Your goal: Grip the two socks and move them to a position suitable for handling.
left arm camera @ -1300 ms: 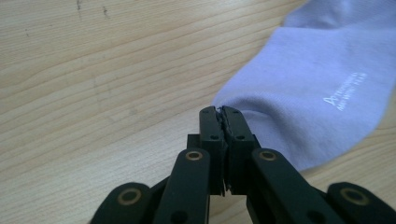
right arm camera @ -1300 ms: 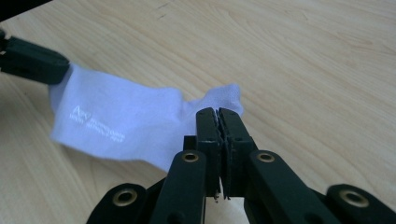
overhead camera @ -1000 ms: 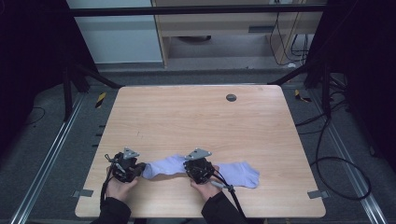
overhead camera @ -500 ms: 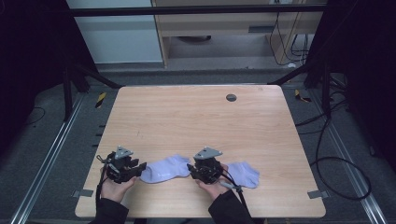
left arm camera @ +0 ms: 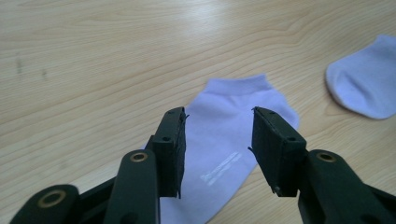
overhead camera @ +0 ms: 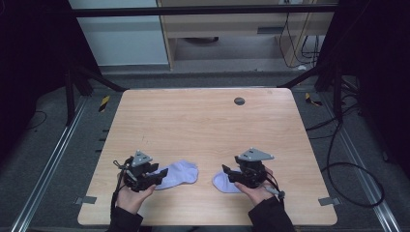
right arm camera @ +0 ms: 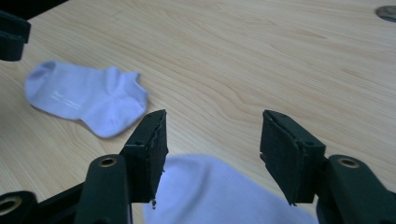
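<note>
Since the earlier frames the two socks have come apart: they lay end to end as one pale strip, now a bare gap of table [overhead camera: 203,125] shows between them. Right hand has shifted outward toward the table's right side.

High view: left hand-held gripper [overhead camera: 153,175] near the front left edge, jaws pointing right over the left sock [overhead camera: 180,174]. Right hand-held gripper [overhead camera: 231,175] near the front right, jaws pointing left over the right sock [overhead camera: 226,182], partly covered by the gripper body. Dark round disc [overhead camera: 239,101] sits far back on the wood, well apart from both.

Left gripper view: left hand-held gripper [left arm camera: 217,151], jaws parted, nothing between them; left sock [left arm camera: 229,144] lies flat beneath, cuff away from the camera. White printed lettering runs along the sole, too small and blurred to read. Right sock [left arm camera: 362,84] at upper right, toe rounded.

Right gripper view: right hand-held gripper [right arm camera: 212,156], jaws spread wide and empty, right sock [right arm camera: 210,191] blurred below them. Left sock [right arm camera: 86,98] farther off, heel pocket puckered, same unreadable white print near the toe. Disc [right arm camera: 386,12] at the top right corner.

Both socks pale lavender, ankle cut.
</note>
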Available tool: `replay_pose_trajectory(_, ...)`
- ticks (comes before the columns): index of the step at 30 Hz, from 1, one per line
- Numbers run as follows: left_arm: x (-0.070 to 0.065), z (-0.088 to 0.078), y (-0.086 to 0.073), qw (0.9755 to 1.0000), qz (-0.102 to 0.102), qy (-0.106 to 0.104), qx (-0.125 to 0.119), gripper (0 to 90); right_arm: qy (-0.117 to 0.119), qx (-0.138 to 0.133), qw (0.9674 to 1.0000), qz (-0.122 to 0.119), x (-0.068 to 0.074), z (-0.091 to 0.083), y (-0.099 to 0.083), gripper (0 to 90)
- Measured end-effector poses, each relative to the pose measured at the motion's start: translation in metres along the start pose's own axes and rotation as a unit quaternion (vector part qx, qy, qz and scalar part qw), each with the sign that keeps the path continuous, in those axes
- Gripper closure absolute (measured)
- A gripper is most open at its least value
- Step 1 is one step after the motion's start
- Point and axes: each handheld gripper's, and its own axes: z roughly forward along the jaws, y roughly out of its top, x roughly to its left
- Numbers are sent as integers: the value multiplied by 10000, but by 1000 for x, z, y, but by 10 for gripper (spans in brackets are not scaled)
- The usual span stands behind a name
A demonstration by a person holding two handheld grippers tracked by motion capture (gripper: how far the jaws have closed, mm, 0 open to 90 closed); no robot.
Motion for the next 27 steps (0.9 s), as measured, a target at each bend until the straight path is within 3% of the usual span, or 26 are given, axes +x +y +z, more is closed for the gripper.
replay_pose_trajectory(7, -24, 15, 10, 9998, 165, -136, -19, 548, -239, 62, 9997, -4, -29, -23, -22, 403)
replay_pose_trajectory(8, -35, 23, 14, 9995, 249, -194, 5, 551, -289, 70, 9996, 31, -35, -26, -26, 402)
replay_pose_trajectory(15, -67, 50, 21, 9980, 461, -397, 148, 568, -507, 86, 9985, 198, -62, -41, -44, 409)
replay_pose_trajectory(21, -89, 75, 23, 9960, 691, -469, 303, 581, -596, 265, 9975, 268, -78, -41, -56, 431)
replay_pose_trajectory(27, -101, 95, 21, 9947, 774, -498, 452, 598, -624, 456, 9968, 224, -82, -33, -60, 465)
